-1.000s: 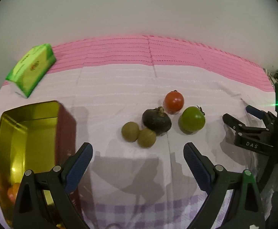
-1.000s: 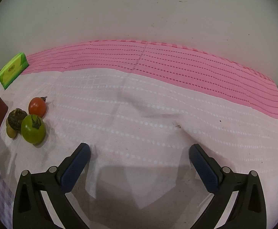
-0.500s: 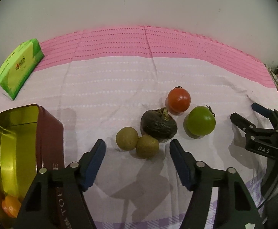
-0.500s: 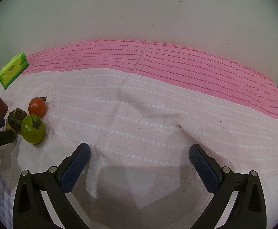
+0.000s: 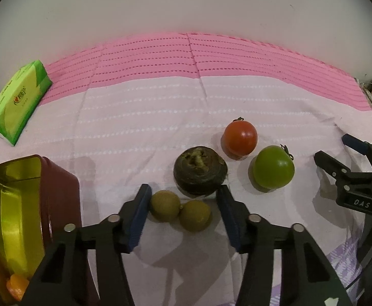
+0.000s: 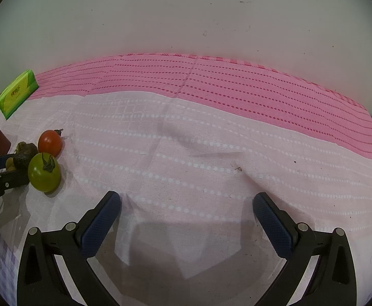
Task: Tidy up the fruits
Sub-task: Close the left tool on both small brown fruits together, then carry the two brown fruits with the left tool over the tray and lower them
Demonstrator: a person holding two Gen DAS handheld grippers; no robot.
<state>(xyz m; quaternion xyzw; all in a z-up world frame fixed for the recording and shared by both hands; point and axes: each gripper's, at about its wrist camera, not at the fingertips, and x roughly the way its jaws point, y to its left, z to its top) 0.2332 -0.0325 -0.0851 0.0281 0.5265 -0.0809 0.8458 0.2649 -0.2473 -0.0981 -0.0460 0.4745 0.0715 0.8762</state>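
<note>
The left gripper (image 5: 183, 209) pointed steeply down at the table, its jaws closing with two small brownish-green fruits (image 5: 180, 210) between the blue pads (image 5: 138, 219); the left pad stood right against the left-hand fruit, while the right pad was still a little apart from the other, so nothing was gripped yet. Just beyond the pair lay a dark rough fruit (image 5: 200, 170), then a red tomato (image 5: 240, 139) and a green tomato (image 5: 274, 170), all near the table's left side on the pink cloth (image 5: 147, 127). The gold-lined tin (image 5: 9, 219) stood at the left edge, an orange fruit (image 5: 16, 284) inside. The right gripper (image 6: 186, 215) hung wide open over bare cloth, holding nothing.
</note>
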